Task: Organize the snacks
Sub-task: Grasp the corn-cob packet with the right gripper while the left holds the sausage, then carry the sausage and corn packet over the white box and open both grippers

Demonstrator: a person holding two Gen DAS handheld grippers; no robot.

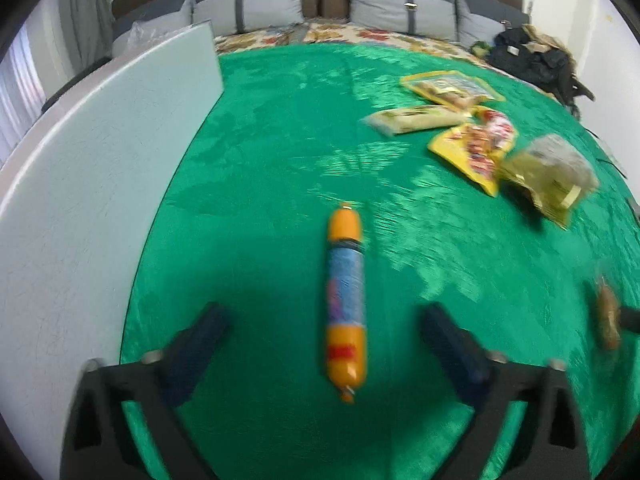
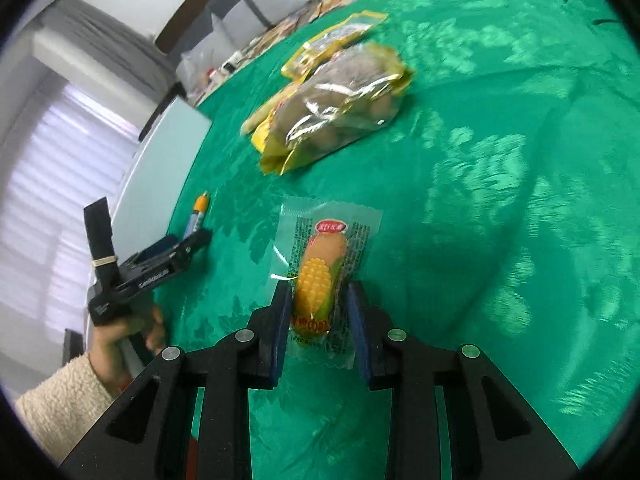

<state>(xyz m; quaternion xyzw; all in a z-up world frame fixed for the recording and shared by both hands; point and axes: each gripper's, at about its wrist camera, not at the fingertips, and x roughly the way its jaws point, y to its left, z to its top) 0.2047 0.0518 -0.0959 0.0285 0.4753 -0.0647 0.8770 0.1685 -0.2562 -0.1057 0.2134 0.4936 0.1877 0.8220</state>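
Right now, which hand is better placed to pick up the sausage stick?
Left. The left gripper stands open with the sausage stick lying between its fingers on the green cloth, pads not touching. The right gripper is already shut on the corn snack.

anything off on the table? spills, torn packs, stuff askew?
No spills or torn packs visible. The snack bags lie in a loose overlapping heap at the far right of the green cloth, unsorted. The sausage stick lies alone between the open left tongs. The right tongs grip the corn snack.
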